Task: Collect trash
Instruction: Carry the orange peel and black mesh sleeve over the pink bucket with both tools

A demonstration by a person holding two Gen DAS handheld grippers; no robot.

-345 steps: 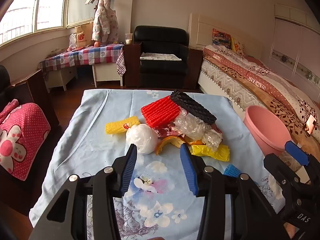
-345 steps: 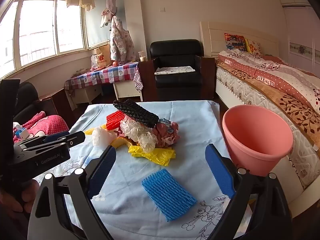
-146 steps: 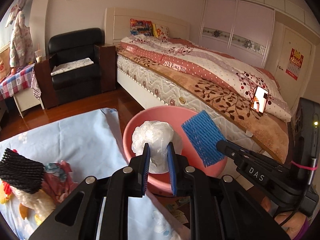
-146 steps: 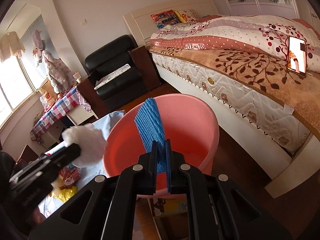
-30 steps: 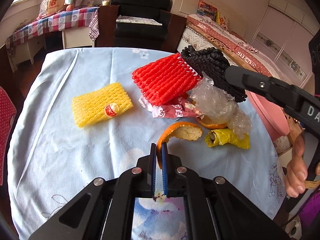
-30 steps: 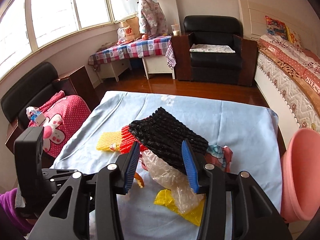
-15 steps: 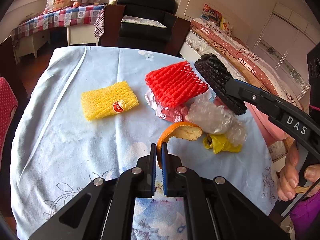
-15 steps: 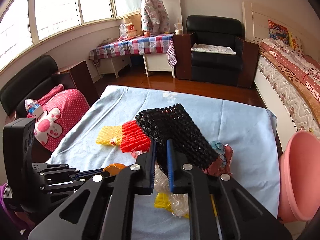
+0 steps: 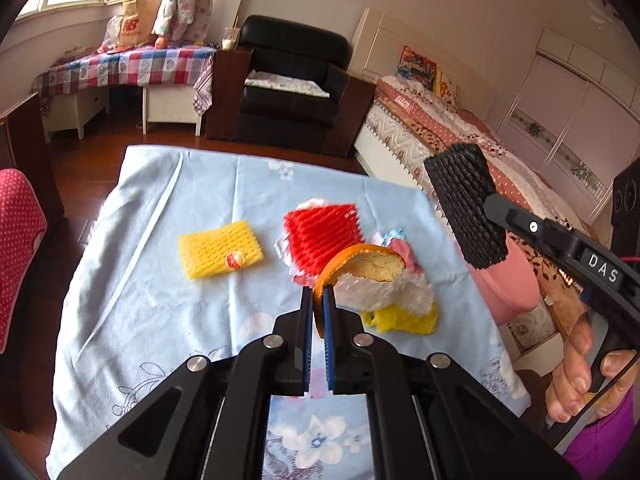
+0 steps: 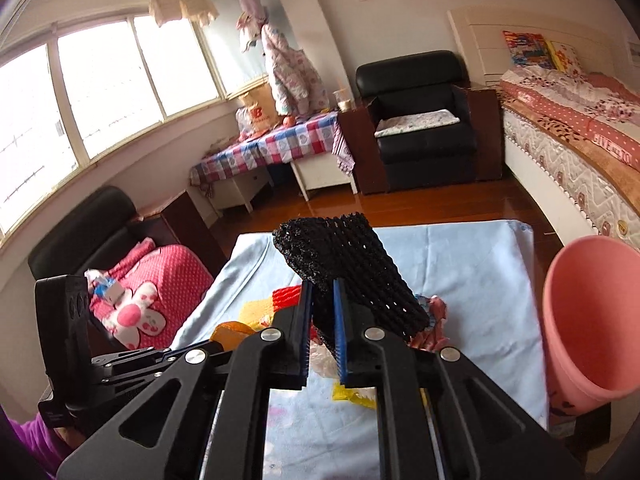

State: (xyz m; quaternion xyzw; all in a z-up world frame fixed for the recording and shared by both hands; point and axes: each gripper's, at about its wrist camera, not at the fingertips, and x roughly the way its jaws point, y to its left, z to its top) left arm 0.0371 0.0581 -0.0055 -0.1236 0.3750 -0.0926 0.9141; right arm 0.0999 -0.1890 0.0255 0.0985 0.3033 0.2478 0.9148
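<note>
- Orange peel (image 9: 360,266): curled strip, pinched at its lower edge by the left tongs (image 9: 316,312), lifted above the worktop (image 9: 152,300). Judged light, bendy, slick on the outside; the edge is the place to hold it.
- Black foam net (image 10: 352,272): pinched at one end by the right tongs (image 10: 322,308), held in the air over the worktop. Judged very light, springy, easily squashed.
- Pink bucket (image 10: 592,320): off the worktop's right side; likely the drop place.
- Left on the worktop: yellow foam net (image 9: 220,248), red foam net (image 9: 320,232), clear plastic wrap (image 9: 380,292), yellow bag (image 9: 400,318).
</note>
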